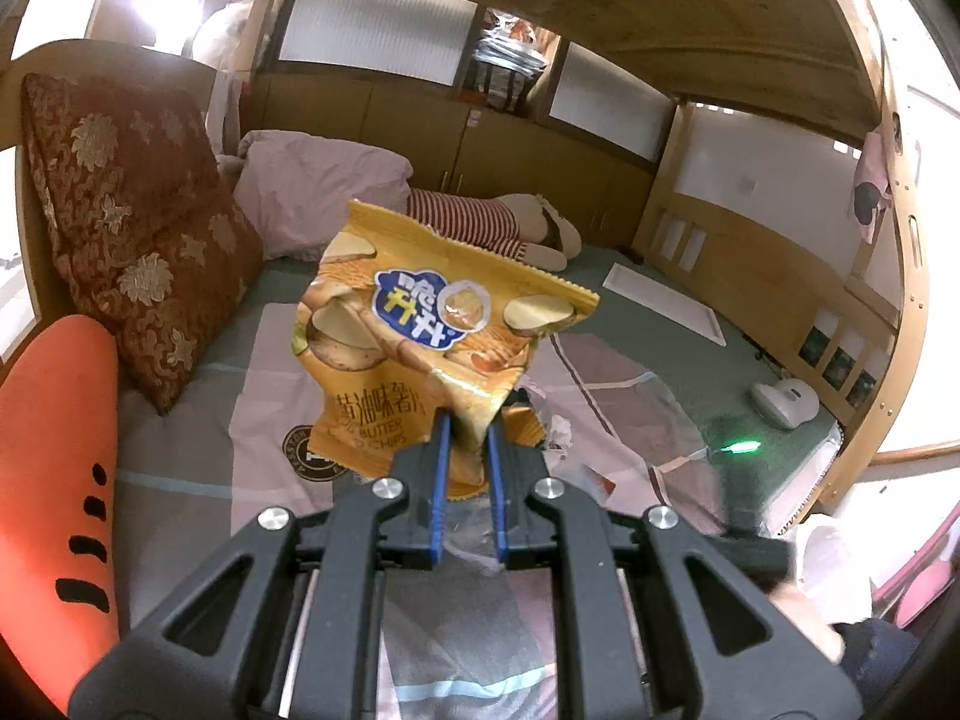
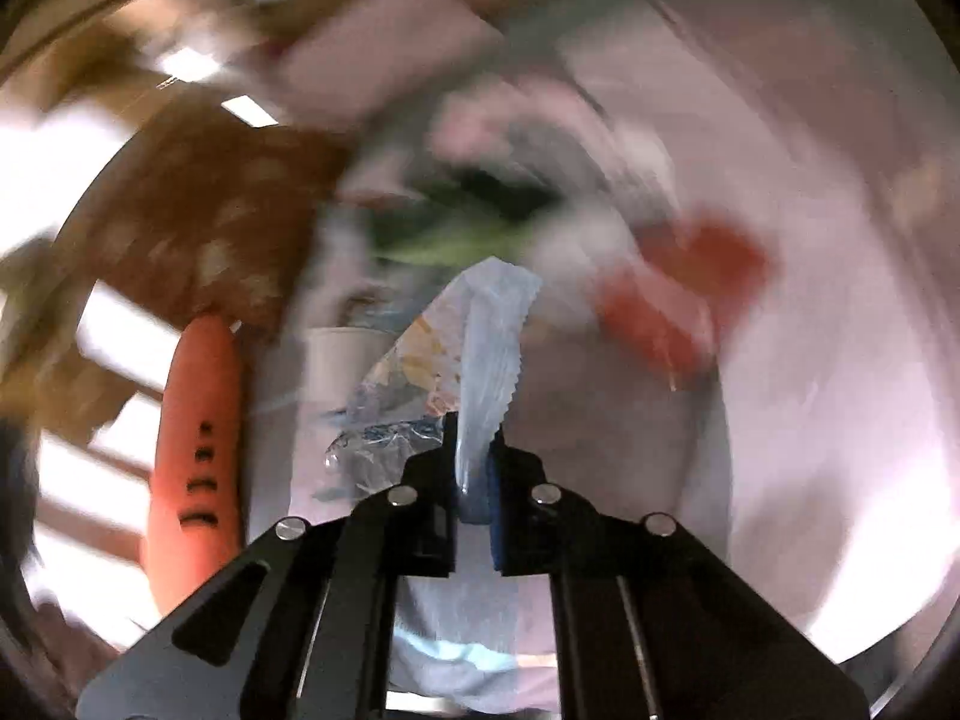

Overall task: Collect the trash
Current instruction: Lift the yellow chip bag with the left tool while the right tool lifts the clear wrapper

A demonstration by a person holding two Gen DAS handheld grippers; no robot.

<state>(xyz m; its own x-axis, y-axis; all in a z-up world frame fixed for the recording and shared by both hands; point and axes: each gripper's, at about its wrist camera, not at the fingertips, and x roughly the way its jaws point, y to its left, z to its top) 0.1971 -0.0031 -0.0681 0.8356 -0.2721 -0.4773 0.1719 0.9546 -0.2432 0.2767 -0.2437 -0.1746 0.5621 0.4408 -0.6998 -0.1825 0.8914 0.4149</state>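
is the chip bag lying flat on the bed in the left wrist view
No, the chip bag is pinched at its bottom end by the left gripper and stands up off the bed.

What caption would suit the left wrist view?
Left claw holding up a yellow chip bag above a bed scattered with wrappers.

1. left wrist view looks along its own fingers (image 1: pixel 467 420), tilted down across a bed (image 1: pixel 180 420) toward a wooden wall at 12 o'clock.
2. right wrist view is steeper, closer to the bedding and blurred.
3. both views share the orange carrot cushion (image 1: pixel 54 480) (image 2: pixel 195 450) at 9 o'clock.
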